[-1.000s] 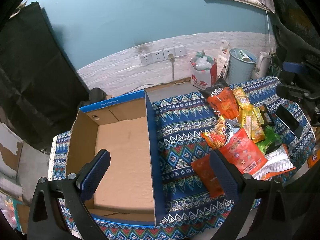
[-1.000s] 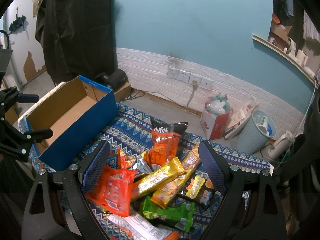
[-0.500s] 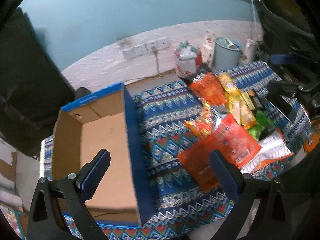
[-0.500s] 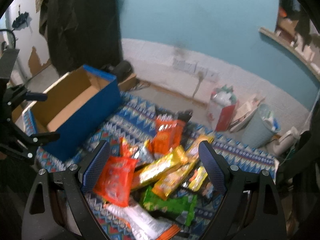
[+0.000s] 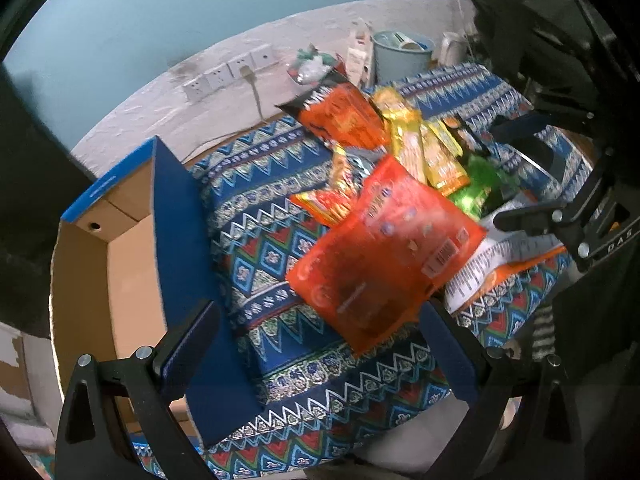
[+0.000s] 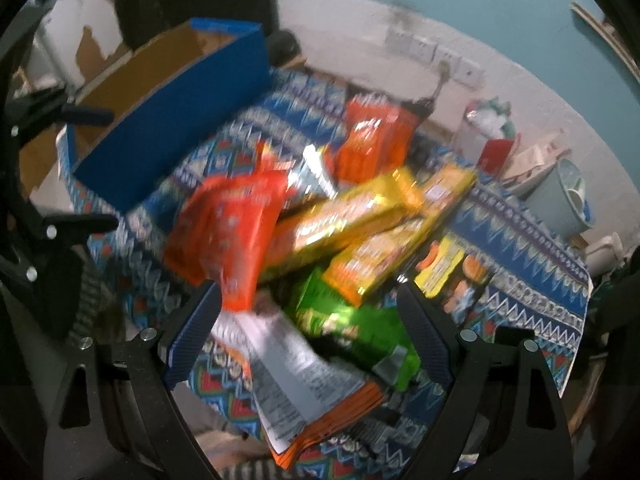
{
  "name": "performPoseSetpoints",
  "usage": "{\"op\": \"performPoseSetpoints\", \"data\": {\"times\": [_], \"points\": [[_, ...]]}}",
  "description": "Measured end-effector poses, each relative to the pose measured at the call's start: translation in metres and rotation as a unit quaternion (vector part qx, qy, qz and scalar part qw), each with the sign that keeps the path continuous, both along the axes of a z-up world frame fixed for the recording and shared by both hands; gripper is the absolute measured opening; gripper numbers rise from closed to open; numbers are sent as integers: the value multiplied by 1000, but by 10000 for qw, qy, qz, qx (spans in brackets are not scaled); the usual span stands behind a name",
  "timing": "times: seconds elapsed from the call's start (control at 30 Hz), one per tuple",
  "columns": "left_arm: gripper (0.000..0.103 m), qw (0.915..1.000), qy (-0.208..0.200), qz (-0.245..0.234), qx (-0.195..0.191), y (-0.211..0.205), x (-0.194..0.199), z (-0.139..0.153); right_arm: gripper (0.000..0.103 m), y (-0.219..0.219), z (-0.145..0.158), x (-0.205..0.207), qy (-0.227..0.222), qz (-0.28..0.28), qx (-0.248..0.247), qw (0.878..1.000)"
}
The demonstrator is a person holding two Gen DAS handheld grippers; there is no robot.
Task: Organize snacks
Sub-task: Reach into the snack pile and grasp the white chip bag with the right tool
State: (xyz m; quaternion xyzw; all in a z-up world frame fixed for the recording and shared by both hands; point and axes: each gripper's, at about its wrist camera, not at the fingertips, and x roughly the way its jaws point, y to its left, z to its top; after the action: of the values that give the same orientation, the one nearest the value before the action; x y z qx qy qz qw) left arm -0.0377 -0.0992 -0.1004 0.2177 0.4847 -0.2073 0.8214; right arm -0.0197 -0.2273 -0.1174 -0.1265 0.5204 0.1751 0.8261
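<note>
A pile of snack packets lies on a patterned blue cloth (image 5: pixel 260 216). A big red-orange packet (image 5: pixel 384 248) lies nearest my left gripper (image 5: pixel 316 344), which is open and empty just in front of it. An empty blue cardboard box (image 5: pixel 176 208) stands to the left. In the right wrist view my right gripper (image 6: pixel 308 324) is open and empty over a green packet (image 6: pixel 352 320) and a white-and-orange packet (image 6: pixel 296 380). Yellow packets (image 6: pixel 352 216), the red-orange packet (image 6: pixel 232 216) and the box (image 6: pixel 180 120) lie beyond.
A black-and-orange chip bag (image 5: pixel 340 112) lies at the far side of the pile. Behind the table are wall sockets (image 5: pixel 228 72), a pale blue bin (image 5: pixel 400 52) and a red-and-white bag (image 6: pixel 488 136). The other gripper shows at the right edge (image 5: pixel 560 216).
Both grippers have moved down and closer to the snack pile. The left one swung right, away from the box toward the red-orange packet. Both stay open.
</note>
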Motion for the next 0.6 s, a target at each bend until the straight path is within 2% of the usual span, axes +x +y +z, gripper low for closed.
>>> {"op": "performPoseSetpoints", "data": {"times": [0.33, 0.5, 0.57, 0.6], "points": [[101, 9993, 345, -153, 84, -9, 5, -27, 88, 17, -45, -13, 651, 757, -508, 9937], [101, 9988, 429, -167, 174, -12, 7, -36, 86, 22, -64, -18, 874, 930, -753, 9890], [101, 9985, 477, -174, 184, -12, 8, -38, 82, 24, -69, -20, 886, 1019, -863, 9871], [101, 9985, 493, -174, 191, -13, 9, -40, 76, 24, -73, -21, 973, 1049, -872, 9859]]}}
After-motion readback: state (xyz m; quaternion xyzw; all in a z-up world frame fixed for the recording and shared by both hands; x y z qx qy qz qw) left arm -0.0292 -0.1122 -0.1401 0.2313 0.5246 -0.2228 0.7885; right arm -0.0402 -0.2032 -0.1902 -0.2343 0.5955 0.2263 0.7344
